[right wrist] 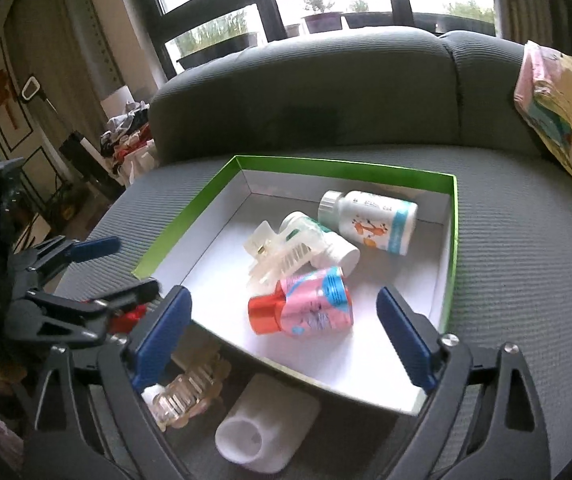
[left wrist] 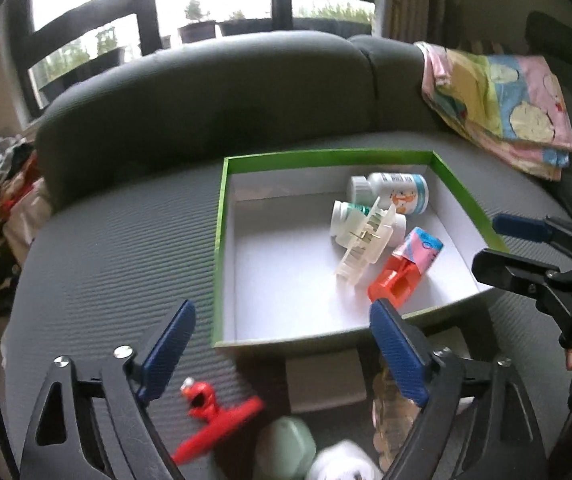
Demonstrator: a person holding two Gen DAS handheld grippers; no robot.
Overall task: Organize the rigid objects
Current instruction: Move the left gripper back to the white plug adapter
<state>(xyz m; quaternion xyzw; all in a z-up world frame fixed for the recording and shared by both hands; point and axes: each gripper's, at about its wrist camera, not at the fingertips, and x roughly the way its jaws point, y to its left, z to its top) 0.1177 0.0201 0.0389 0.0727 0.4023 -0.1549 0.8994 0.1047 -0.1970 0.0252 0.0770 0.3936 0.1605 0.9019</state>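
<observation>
A green-rimmed white box [left wrist: 221,216] [right wrist: 452,240] sits on the grey sofa seat. It holds two white bottles [left wrist: 402,190] [right wrist: 370,220], a clear hair claw clip [left wrist: 366,240] [right wrist: 281,256] and a red-capped pink bottle [left wrist: 406,268] [right wrist: 306,304]. My left gripper [left wrist: 281,348] is open above a red Elmo clip [left wrist: 209,416], a pale green case [left wrist: 286,444] and a white object [left wrist: 346,464]. My right gripper [right wrist: 286,336] is open at the box's near edge, over a clear claw clip [right wrist: 185,396] and a white plastic piece [right wrist: 265,432].
A folded colourful blanket [left wrist: 498,108] [right wrist: 566,120] lies on the sofa at the right. The sofa backrest [left wrist: 225,92] rises behind the box. Clutter [left wrist: 5,184] sits left of the sofa. The other gripper shows in each view [left wrist: 534,264] [right wrist: 65,280].
</observation>
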